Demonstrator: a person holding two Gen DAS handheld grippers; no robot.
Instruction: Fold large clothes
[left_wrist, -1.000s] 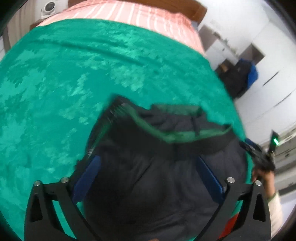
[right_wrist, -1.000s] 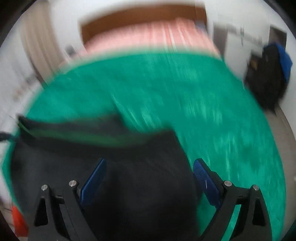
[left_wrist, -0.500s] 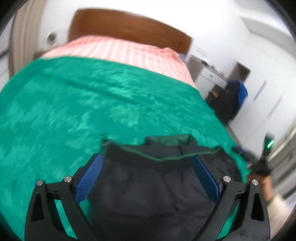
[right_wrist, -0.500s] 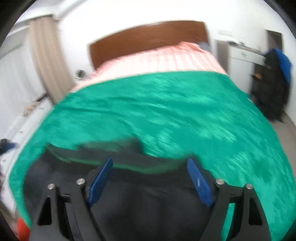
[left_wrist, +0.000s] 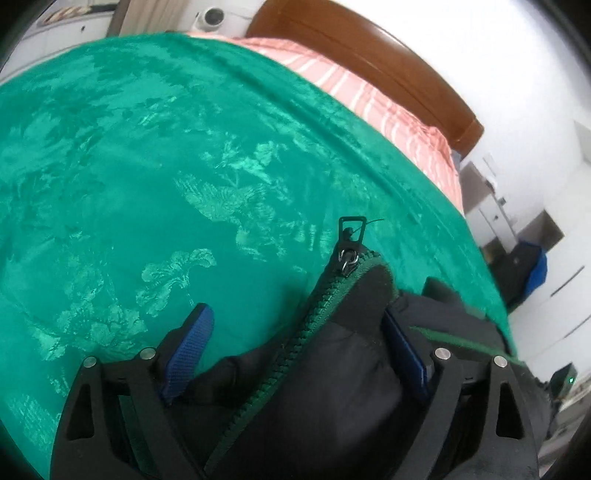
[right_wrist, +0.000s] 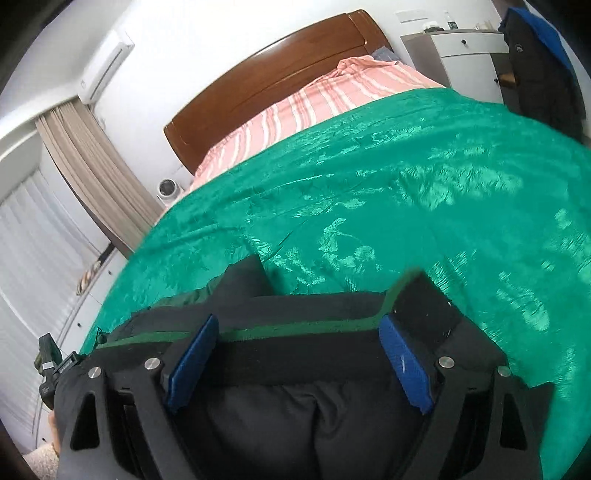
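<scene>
A black padded jacket with green trim (left_wrist: 332, 369) lies at the near edge of a green bedspread (left_wrist: 147, 166). Its green zipper (left_wrist: 295, 339) ends in a black pull (left_wrist: 351, 225). My left gripper (left_wrist: 295, 350) is open over the zipper corner, jaws wide apart. In the right wrist view the jacket (right_wrist: 295, 387) shows its green-edged hem (right_wrist: 295, 330). My right gripper (right_wrist: 295, 354) is open with the hem between its blue pads (right_wrist: 404, 365).
A pink striped sheet (right_wrist: 314, 103) and a brown headboard (right_wrist: 266, 74) are at the far end. A white cabinet (right_wrist: 461, 48) with a dark coat (right_wrist: 535, 62) stands at the right. Curtains (right_wrist: 92, 166) hang at the left.
Both grippers have swung and tilted over the jacket. The left view now sits over the zipper corner instead of the collar; the right is closer over the hem.
</scene>
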